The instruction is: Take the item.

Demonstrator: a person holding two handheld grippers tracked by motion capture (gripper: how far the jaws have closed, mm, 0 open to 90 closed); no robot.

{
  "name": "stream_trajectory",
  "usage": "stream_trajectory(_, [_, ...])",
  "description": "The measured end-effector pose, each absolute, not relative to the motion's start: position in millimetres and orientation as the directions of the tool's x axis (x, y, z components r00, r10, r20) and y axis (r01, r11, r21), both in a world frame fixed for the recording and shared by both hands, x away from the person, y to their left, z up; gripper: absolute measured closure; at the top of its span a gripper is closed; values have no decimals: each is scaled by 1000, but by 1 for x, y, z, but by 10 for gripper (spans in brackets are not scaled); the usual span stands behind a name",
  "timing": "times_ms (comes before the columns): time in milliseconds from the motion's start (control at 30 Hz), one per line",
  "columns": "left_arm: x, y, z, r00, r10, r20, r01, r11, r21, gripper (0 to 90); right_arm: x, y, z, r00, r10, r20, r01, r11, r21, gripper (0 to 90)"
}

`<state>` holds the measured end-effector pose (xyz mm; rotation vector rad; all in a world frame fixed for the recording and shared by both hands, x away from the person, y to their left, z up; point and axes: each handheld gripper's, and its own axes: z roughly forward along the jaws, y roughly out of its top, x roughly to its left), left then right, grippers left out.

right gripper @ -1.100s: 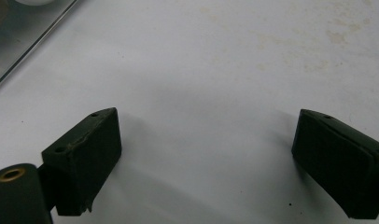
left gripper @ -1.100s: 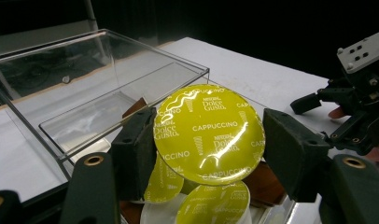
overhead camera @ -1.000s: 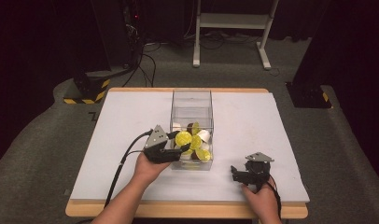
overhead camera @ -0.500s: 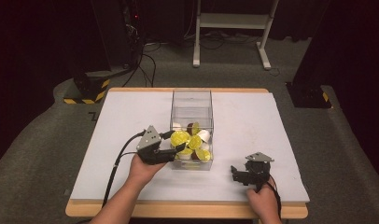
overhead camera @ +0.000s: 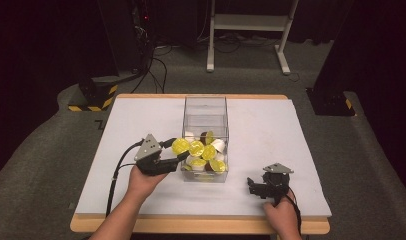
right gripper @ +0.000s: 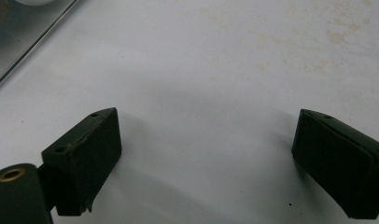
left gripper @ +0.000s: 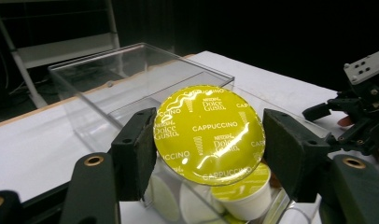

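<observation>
**Yellow pod held at the clear box**

We see the left hand-held gripper squeezing a round yellow coffee pod between its two black jaws. The pod sits at the box's 9 o'clock edge, just above the clear box on the white table. More pods lie inside the box, yellow ones and brown ones.

From the left gripper view we can read "CAPPUCCINO" on the shiny foil lid; from the high view the lid is just a yellow dot. The box is see-through plastic with straight walls.

The right hand-held gripper rests at the box's 4 o'clock. In the right gripper view its jaws stand wide apart, holding nothing, over the smooth white table with faint stains.
</observation>
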<state>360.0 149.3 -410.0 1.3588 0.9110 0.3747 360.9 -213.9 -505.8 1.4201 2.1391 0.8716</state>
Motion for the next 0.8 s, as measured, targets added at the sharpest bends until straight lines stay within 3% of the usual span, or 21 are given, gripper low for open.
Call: stream_trajectory(800, [382,196,-419,515,793,-326,294,194,936,378,361,-214,-506,-386,923,-7,655,279,702,81])
